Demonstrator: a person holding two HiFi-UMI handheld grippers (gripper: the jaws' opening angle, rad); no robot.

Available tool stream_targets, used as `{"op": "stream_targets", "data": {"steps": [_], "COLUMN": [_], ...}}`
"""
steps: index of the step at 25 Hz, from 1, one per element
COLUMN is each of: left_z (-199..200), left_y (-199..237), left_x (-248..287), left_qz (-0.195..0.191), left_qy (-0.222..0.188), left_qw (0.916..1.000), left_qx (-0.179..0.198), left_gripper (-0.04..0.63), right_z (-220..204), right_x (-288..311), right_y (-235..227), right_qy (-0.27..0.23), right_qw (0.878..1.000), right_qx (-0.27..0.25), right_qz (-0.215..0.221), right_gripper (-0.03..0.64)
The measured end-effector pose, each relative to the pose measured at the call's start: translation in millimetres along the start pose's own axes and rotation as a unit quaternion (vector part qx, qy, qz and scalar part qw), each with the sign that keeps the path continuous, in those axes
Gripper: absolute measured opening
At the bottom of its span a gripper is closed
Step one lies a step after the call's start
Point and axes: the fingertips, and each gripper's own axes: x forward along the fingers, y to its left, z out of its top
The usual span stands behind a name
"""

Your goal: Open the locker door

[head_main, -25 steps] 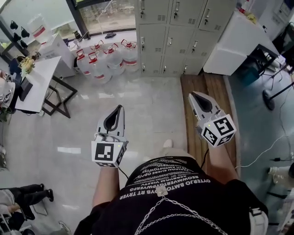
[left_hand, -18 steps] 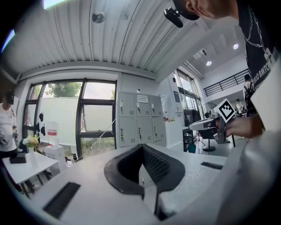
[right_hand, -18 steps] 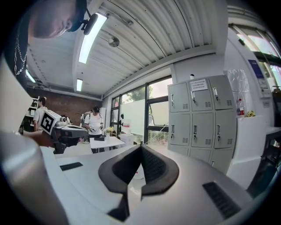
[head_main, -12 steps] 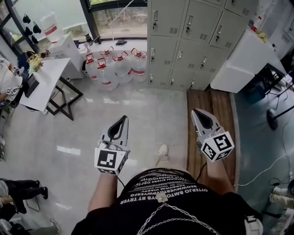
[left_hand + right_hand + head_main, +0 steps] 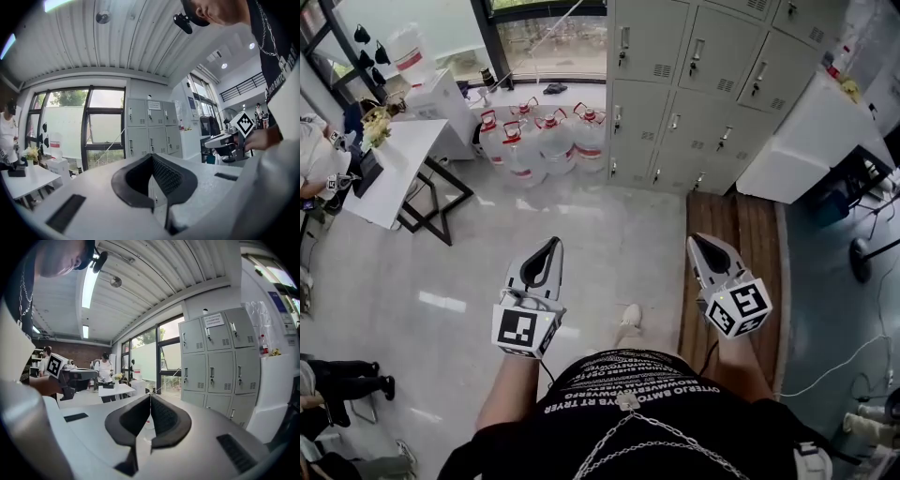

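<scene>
A person (image 5: 637,412) in a black printed shirt stands on a pale tiled floor (image 5: 487,244), holding the left tongs (image 5: 551,242) and the right tongs (image 5: 694,240) out ahead. Both are aimed towards a bank of grey lockers (image 5: 703,84) against the far wall. Both tongs are clenched, with nothing caught in either; each gripper view shows the dark pads meeting at the tip. The lockers stand well apart from both tongs. Their doors sit in rows with upright handles, and every door looks closed, though the lowest row is too small to be sure. A cluster of red-capped water jugs (image 5: 548,136) sits on the floor just left of the lockers, below a dark-framed window (image 5: 546,42). A white cabinet (image 5: 806,131) stands just right of them. A strip of wooden boards (image 5: 741,225) runs from the lockers back along the floor, and the right tongs hang above its near end. One shoe (image 5: 628,319) shows between the two arms. At the left, a white bench (image 5: 389,164) on black legs carries small clutter, and another person stands at its far end.
</scene>
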Motion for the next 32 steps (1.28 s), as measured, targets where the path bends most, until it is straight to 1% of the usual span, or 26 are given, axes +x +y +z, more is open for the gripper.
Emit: {"op": "stream_targets", "data": {"steps": [4, 8, 12, 14, 19, 24, 28, 32], "left_z": [-6, -11, -23, -33, -51, -48, -49, -40], "left_y": [-6, -12, -9, -7, -9, -13, -16, -16], "left_x": [22, 44, 63, 72, 101, 141, 173, 200], "left_qz": [-0.018, -0.029, -0.032, -0.031, -0.041, -0.056, -0.067, -0.059], "left_qy": [0.009, 0.015, 0.023, 0.032, 0.05, 0.05, 0.06, 0.051], "left_qw": [0.9998, 0.9995, 0.9992, 0.999, 0.9977, 0.9971, 0.9959, 0.997], "left_qx": [0.002, -0.002, -0.005, -0.011, -0.019, -0.011, -0.003, 0.002], "left_gripper": [-0.003, -0.003, -0.003, -0.003, -0.003, -0.003, -0.003, -0.003], "right_z": [3, -3, -14, -18, -24, -26, -37, -37], "right_x": [11, 19, 33, 42, 60, 76, 89, 102], "right_y": [-15, -29, -41, -48, -69, -99, -120, -141], "right_qy": [-0.004, 0.006, 0.023, 0.029, 0.035, 0.03, 0.033, 0.03], "right_qw": [1.0, 1.0, 1.0, 1.0, 0.999, 0.999, 0.998, 0.998], "right_qx": [0.0, 0.005, 0.009, 0.011, 0.018, 0.028, 0.046, 0.051], "right_qz": [0.002, -0.001, 0.003, 0.004, 0.005, 0.005, 0.004, 0.017], "right_gripper": [0.006, 0.027, 0.052, 0.079, 0.104, 0.116, 0.123, 0.141]}}
